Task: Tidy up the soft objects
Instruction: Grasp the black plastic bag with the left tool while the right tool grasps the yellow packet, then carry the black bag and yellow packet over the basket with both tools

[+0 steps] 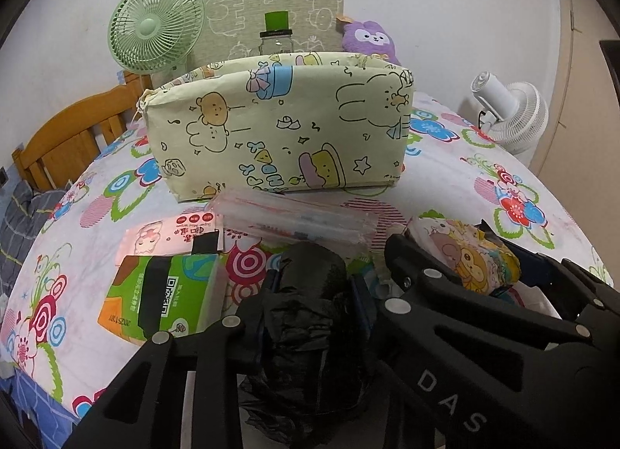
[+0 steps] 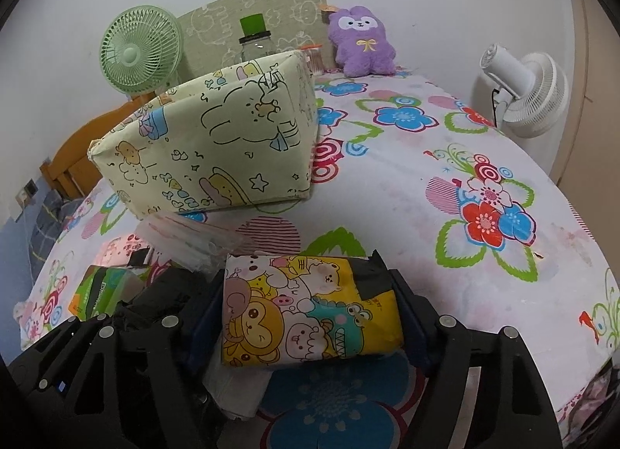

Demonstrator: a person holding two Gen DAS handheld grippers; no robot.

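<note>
A pale yellow cartoon-print fabric storage box (image 1: 277, 125) stands open-topped on the flowered bedsheet (image 1: 503, 162); it also shows in the right wrist view (image 2: 209, 147). My left gripper (image 1: 314, 290) is shut on a crumpled black plastic bag roll (image 1: 310, 317) in front of the box. My right gripper (image 2: 310, 309) is shut on a yellow cartoon-print tissue pack (image 2: 306, 313), which also shows in the left wrist view (image 1: 472, 259). A green tissue pack (image 1: 162, 294), a pink wet-wipes pack (image 1: 166, 239) and clear zip bags (image 1: 294, 220) lie before the box.
A green fan (image 1: 155, 24), a jar with a green lid (image 1: 276, 38) and a purple plush toy (image 2: 362, 42) stand behind the box by the wall. A white fan (image 2: 523, 88) is at the right. A wooden bed frame (image 1: 66, 143) is at the left.
</note>
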